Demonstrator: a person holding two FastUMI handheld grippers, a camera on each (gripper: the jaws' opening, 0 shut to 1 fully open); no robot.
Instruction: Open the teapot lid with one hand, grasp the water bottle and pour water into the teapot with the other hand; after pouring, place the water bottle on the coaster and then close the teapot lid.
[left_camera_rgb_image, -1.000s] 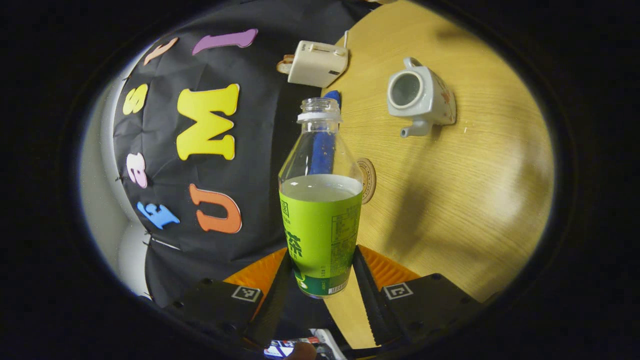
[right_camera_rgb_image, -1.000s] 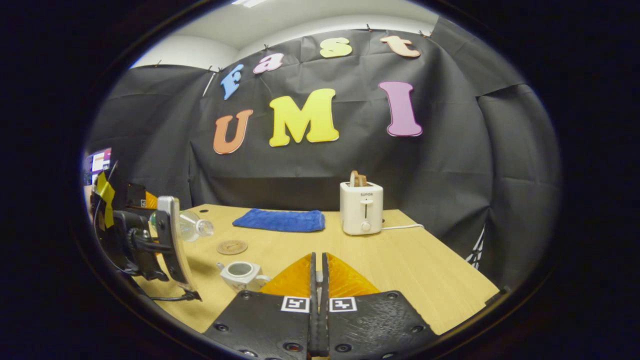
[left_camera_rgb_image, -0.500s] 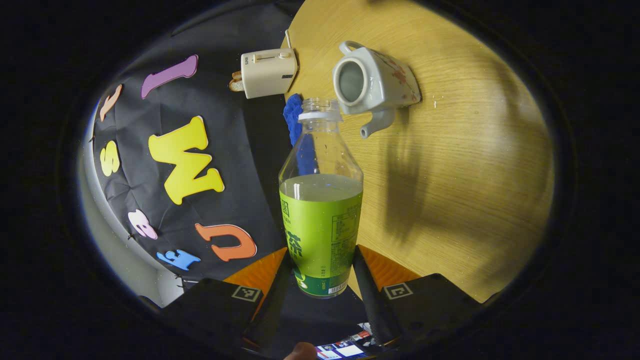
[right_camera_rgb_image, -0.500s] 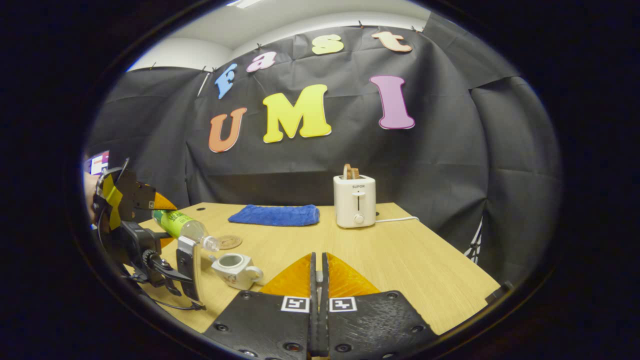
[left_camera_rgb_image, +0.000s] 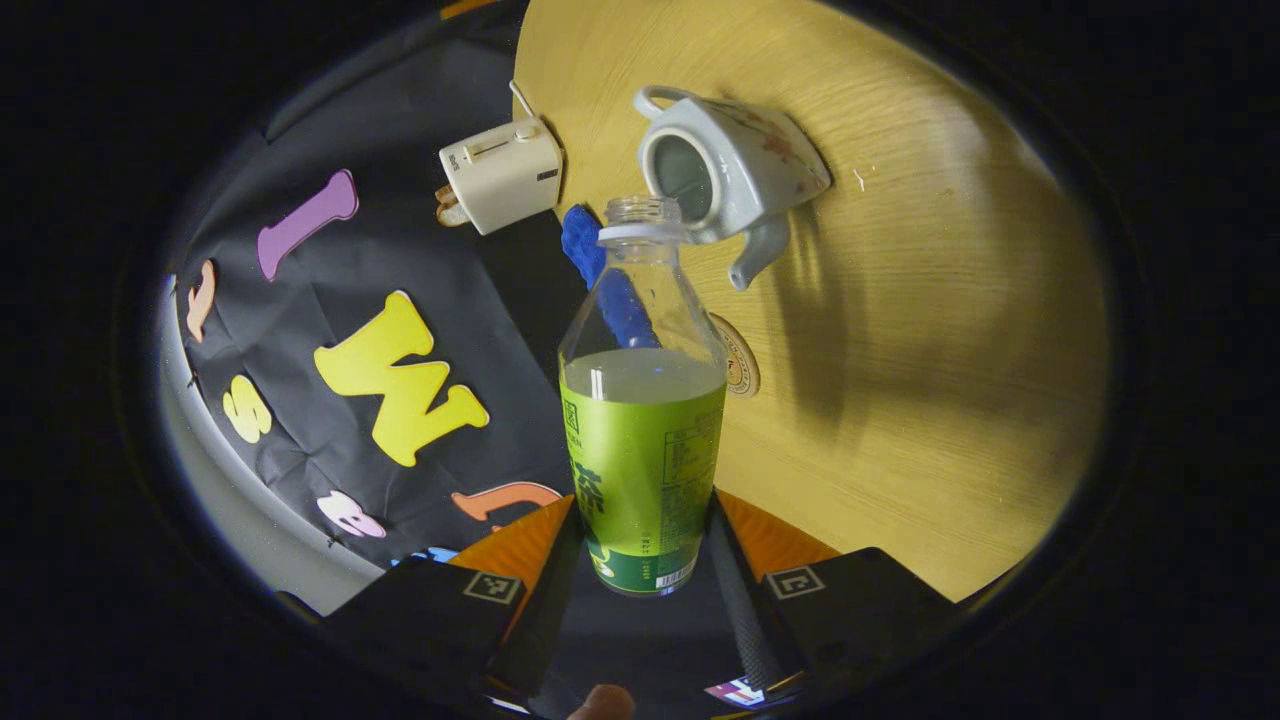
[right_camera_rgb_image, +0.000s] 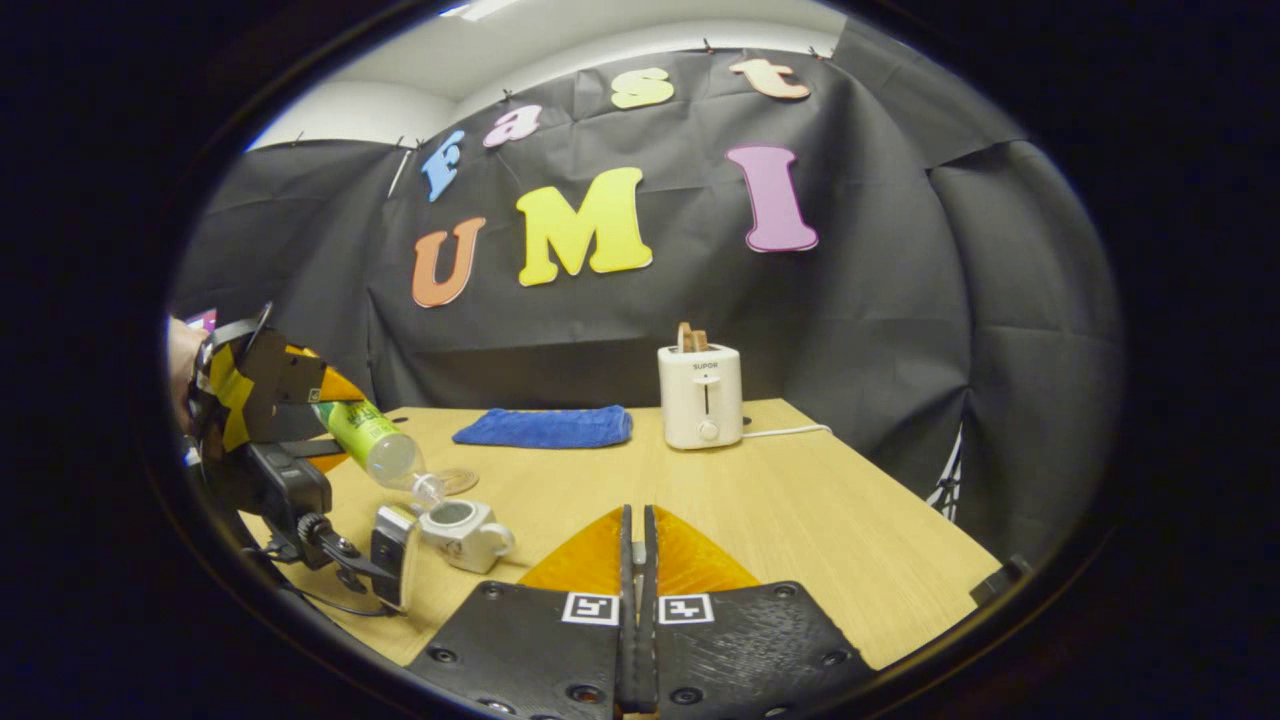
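Right at my left gripper (left_camera_rgb_image: 640, 560), both fingers press the lower, labelled part of the water bottle (left_camera_rgb_image: 643, 420), which is uncapped, roughly half full and tipped neck-down. Its mouth sits just over the open top of the teapot (left_camera_rgb_image: 725, 170); in the right gripper view the bottle neck (right_camera_rgb_image: 415, 482) hangs just above the pot (right_camera_rgb_image: 455, 522). My right gripper (right_camera_rgb_image: 636, 600) has its fingers pressed together with barely a slit between them; I cannot tell whether the lid is pinched there.

So the lid looks off and the bottle is grasped and lined up. I see no stream yet, so I judge pouring is only starting. Left to do: pour, stand the bottle on the coaster (left_camera_rgb_image: 738, 355), close the lid.

The coaster lies just beside the teapot, toward the back, so the set-down is a short move. Farther back, the blue cloth (right_camera_rgb_image: 545, 427) and toaster (right_camera_rgb_image: 700, 397) stand well apart from the pot. The table (right_camera_rgb_image: 820, 510) has open wood to the right, with its edge beyond.
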